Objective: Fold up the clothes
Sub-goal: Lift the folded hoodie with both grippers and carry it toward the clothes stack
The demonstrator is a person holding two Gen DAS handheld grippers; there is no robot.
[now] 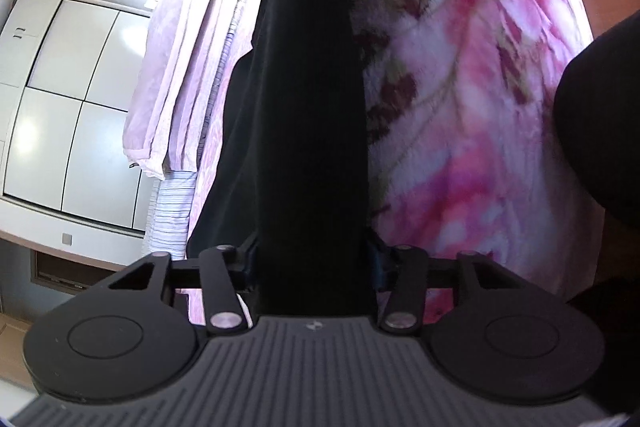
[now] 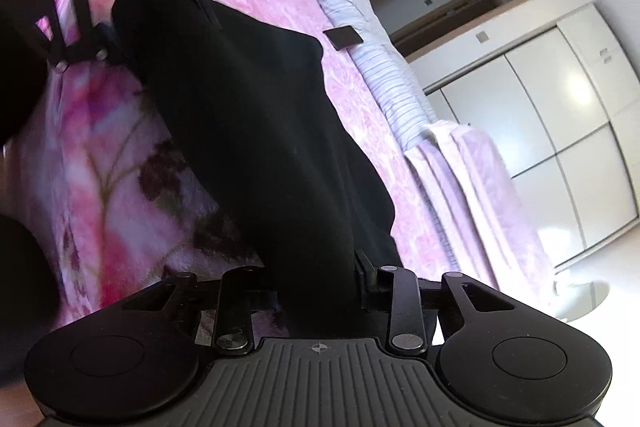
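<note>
A black garment (image 1: 312, 107) stretches lengthwise above the pink floral blanket (image 1: 472, 107), one end clamped in the left gripper (image 1: 312, 267), the other in the right gripper (image 2: 316, 283).

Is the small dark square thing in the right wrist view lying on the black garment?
No, the small dark square lies on the striped bedding at the bed's edge, apart from the black garment.
</note>
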